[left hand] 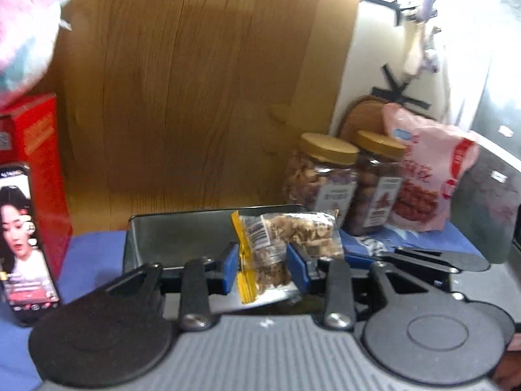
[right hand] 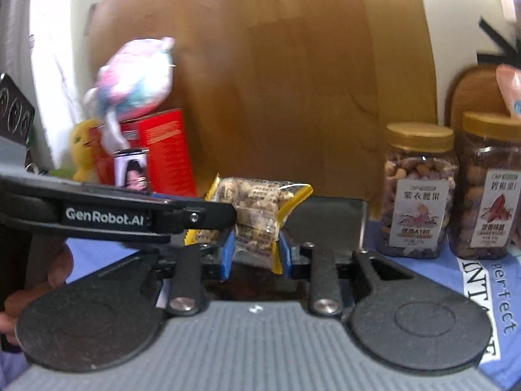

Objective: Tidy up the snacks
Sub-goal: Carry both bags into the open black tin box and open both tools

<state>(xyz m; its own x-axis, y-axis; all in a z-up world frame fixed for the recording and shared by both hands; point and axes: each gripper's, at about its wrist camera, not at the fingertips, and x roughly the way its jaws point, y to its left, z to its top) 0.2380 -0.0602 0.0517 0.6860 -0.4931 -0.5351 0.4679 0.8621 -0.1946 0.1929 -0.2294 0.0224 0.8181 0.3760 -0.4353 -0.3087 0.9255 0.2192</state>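
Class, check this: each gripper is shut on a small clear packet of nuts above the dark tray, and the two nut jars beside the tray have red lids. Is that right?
One detail is wrong: the lids. The two nut jars have gold lids, not red, as the right wrist view shows plainly. The rest stands: the left gripper and the right gripper are each shut on a nut packet above the dark tray.

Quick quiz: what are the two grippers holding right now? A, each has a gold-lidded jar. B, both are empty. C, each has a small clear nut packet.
C: the left gripper and the right gripper each pinch a nut packet.
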